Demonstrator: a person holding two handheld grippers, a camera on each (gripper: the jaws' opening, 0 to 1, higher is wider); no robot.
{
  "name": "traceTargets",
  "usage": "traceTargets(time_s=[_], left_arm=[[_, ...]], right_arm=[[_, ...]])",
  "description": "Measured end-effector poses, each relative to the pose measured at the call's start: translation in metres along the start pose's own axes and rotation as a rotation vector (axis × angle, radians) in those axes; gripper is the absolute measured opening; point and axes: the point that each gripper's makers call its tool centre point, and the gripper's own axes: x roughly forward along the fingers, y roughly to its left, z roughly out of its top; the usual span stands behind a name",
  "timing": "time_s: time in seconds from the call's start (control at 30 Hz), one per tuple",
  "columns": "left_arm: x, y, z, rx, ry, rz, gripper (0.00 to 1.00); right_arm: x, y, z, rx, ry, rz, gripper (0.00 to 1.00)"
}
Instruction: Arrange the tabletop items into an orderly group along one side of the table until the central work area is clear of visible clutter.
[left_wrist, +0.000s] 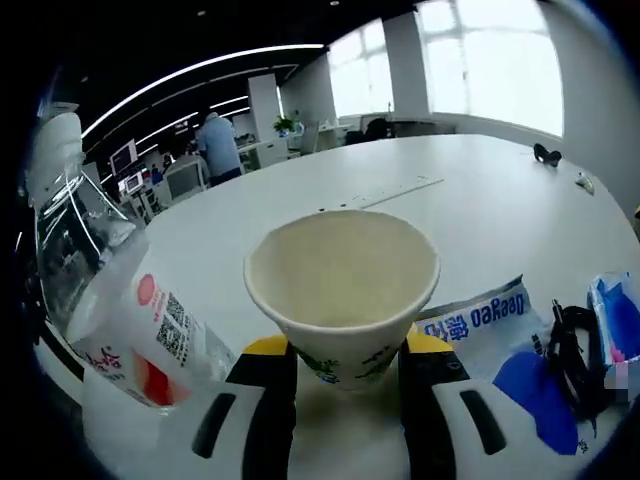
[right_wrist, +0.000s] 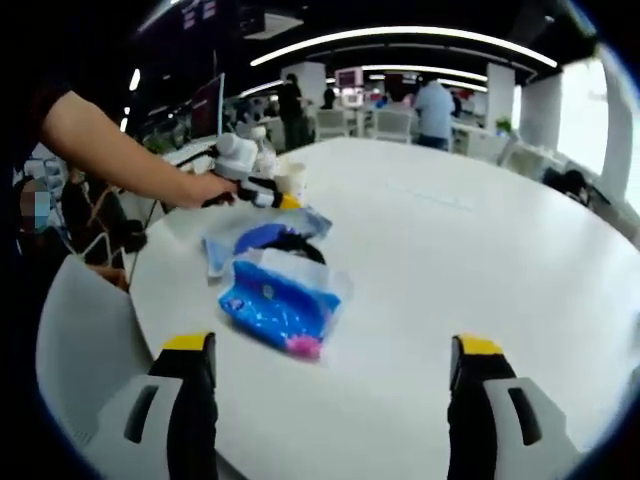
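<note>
Paper, cream-coloured, makes the cup, which sits upright between the left gripper's yellow-tipped jaws; they press its base on both sides, clamped on it; the cup looks empty inside. Just to its left lies a clear bag with a red and white label and a code square; beyond that a clear bottle stands at the table edge; to the cup's right lie a white and blue packet and a black cable on top of it, with a blue pouch past that. In the right gripper view the right gripper hangs over bare white table with its jaws wide apart and nothing between them; the blue pouch lies near ahead of it, the packet and cable behind, and farther off a hand holds the left gripper at the cup by the bottle. The step in hand seems to be placing the cup into the row along this edge, next to the bag and bottle; most clutter already sits on that side. Next, I judge, the left jaws must let go without tipping the light cup; the right should close on the pouch, the item farthest toward the centre, and bring it in beside the packet.
</note>
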Motion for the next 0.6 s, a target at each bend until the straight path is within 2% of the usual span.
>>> traceTargets(time_s=[0.07, 0.2, 0.27, 0.6], left_arm=[[0.0016, 0.0003, -0.0035, 0.009, 0.004, -0.002, 0.38], [0.0033, 0.0052, -0.0054, -0.037, 0.002, 0.009, 0.38], [0.0045, 0.0054, -0.0068, -0.032, 0.004, 0.011, 0.38], [0.003, 0.0, -0.0047, -0.093, -0.004, 0.015, 0.37]], right_arm=[[0.0003, -0.0002, -0.0013, -0.008, 0.008, 0.001, 0.95], [0.0012, -0.001, -0.0018, -0.019, 0.015, 0.006, 0.95], [0.0016, -0.0027, -0.0014, -0.018, 0.016, 0.005, 0.95], [0.0043, -0.0027, -0.0052, -0.002, 0.024, 0.011, 0.95]])
